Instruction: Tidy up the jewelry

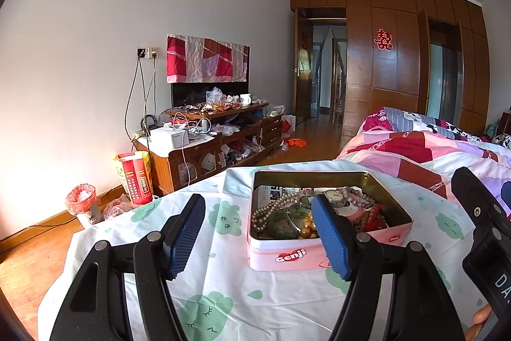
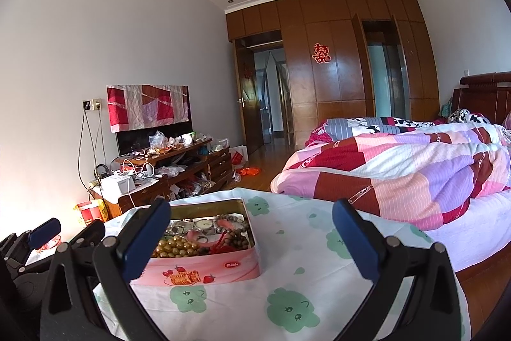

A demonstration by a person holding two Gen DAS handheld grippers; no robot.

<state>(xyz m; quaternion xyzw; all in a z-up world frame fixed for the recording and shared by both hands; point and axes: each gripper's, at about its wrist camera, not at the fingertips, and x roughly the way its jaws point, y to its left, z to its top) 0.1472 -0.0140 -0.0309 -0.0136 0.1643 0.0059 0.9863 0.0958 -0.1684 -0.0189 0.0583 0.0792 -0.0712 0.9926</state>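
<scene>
On white cloth printed with green cloud faces (image 1: 223, 274): open pink rectangular biscuit tin (image 1: 319, 254), lid absent. Inside, heaped and overlapping: pearl strand (image 1: 271, 210), green jade bangle (image 1: 281, 224), silver wristwatch (image 1: 334, 196), brown bead bracelets (image 1: 367, 218), golden beads (image 2: 174, 246). Left gripper (image 1: 258, 234) spread wide, empty, hovering before tin. Right gripper (image 2: 252, 242) likewise spread, empty, tin near its left finger. Risks, judged: tangled strands dragging neighbours out; smooth bangle slipping from pads; light tin sliding or tipping on loose cloth; grippers colliding.
</scene>
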